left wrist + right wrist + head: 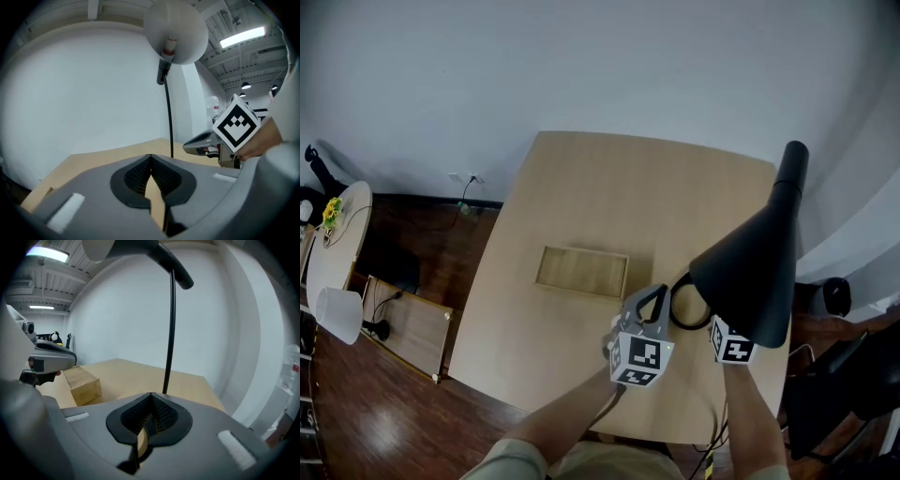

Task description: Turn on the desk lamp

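Overhead, the black cone-shaded desk lamp (750,272) leans above the pale wooden table (581,178), its thin upright stem rising at about twelve o'clock ahead of the right gripper (151,395) and one o'clock from the left gripper (653,298). Both grippers' jaws are pressed together, holding nothing. The right one, tucked under the shade, looks nearer; no switch is visible

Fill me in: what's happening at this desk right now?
A person holds a gripper in each hand low over the wooden desk, close to the black desk lamp. The left gripper and the right gripper both have their jaws together with nothing between them, and neither seems to touch the lamp. Its bulb shows no glow, so it looks off. A wooden box sits nearby.
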`<state>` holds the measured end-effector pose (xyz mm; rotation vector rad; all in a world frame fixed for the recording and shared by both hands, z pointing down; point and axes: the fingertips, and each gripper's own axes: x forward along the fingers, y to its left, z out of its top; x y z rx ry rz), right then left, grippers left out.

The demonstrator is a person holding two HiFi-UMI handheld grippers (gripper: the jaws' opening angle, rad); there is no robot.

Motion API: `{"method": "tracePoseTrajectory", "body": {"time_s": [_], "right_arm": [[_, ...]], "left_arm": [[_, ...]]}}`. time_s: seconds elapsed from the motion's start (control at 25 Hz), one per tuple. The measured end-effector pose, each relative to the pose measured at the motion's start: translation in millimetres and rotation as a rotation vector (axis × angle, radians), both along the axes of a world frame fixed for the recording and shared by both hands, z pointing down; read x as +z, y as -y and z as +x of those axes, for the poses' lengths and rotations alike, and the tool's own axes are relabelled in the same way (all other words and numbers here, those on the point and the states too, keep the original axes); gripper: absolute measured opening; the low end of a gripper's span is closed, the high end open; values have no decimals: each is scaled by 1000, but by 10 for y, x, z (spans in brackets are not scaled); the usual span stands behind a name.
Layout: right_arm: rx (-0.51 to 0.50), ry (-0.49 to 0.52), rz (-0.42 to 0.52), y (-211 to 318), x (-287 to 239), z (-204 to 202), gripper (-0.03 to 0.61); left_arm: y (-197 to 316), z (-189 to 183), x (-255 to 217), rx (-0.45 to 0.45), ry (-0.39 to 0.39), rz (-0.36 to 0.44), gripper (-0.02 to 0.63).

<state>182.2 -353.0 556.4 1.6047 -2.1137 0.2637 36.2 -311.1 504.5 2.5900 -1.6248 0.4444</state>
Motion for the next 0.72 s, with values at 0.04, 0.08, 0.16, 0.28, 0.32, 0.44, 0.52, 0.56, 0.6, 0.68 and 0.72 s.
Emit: {"method": "tracePoseTrajectory", "body": {"time_s": [0.04,0.08,0.16,0.28,0.32,0.44,0.52,0.56,0.6,0.68,0.72], "right_arm": [[-2,-6,-16,59,92,0,0],[-4,-11,-32,115,179,-2,0],[-8,-23,-61,212,331,0,0],[-9,-39,-99,328,504,19,0],[-9,-44,-111,362,551,29,0],[-7,-59,-143,451,665,63,0],[-10,-69,-160,495,726,66,0],[-15,-73,-167,514,759,53,0],[-21,-76,-173,531,790,34,0],[-32,-84,-185,544,845,1,0],[-35,-88,-192,540,872,-7,0]], "left_arm": [[47,2,42,-1,-5,-7,0],[88,3,79,-2,-12,-14,1],[154,3,138,-7,-26,-28,2],[240,6,175,-12,-37,-37,2],[262,13,174,-10,-42,-38,2],[310,24,187,-12,-55,-43,2],[326,-2,244,-25,-60,-58,2],[337,-26,279,-32,-61,-66,2],[351,-50,308,-38,-61,-73,2],[377,-78,347,-43,-61,-83,2],[384,-78,359,-42,-63,-85,2]]}}
